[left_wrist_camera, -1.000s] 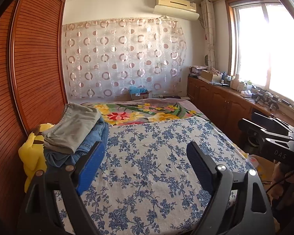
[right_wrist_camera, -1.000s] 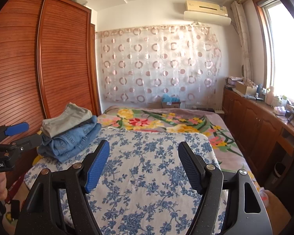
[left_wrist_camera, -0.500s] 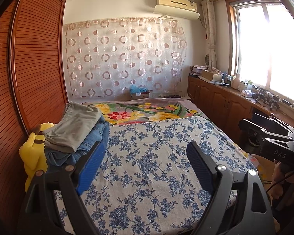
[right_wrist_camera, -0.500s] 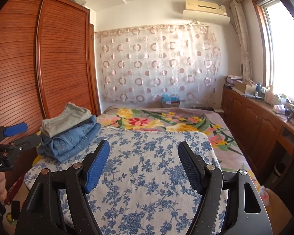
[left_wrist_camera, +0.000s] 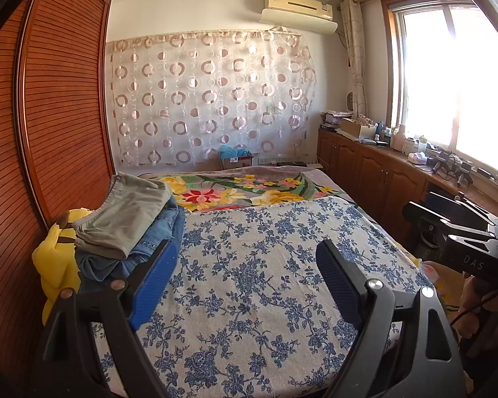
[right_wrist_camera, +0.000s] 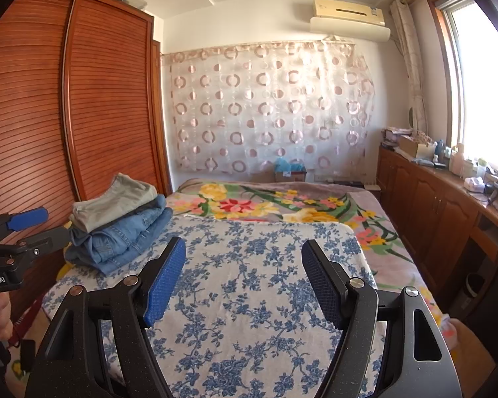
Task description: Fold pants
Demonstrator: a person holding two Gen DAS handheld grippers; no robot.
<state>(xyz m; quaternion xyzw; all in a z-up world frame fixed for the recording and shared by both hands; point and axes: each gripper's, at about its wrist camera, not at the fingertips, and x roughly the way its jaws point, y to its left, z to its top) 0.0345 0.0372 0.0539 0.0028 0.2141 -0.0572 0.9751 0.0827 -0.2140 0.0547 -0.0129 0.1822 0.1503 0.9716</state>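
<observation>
A stack of folded pants lies at the bed's left edge: grey-green pants [left_wrist_camera: 126,215] [right_wrist_camera: 114,200] on top of blue jeans [left_wrist_camera: 159,235] [right_wrist_camera: 122,238]. My left gripper [left_wrist_camera: 245,248] hangs open over the blue-flowered bedspread [left_wrist_camera: 265,265], with the stack just left of its left finger [left_wrist_camera: 152,278]. My right gripper [right_wrist_camera: 244,248] is open too, with nothing between its fingers, above the same bedspread [right_wrist_camera: 249,282]. The stack sits to its far left. Each gripper shows at the other view's edge: the left gripper [right_wrist_camera: 13,235] and the right gripper [left_wrist_camera: 464,242].
A wooden wardrobe [left_wrist_camera: 59,116] runs along the bed's left side. A yellow plush toy [left_wrist_camera: 54,262] sits between it and the stack. A flowered blanket [left_wrist_camera: 249,192] covers the far end of the bed. Wooden cabinets [right_wrist_camera: 431,205] with clutter line the right wall under the window.
</observation>
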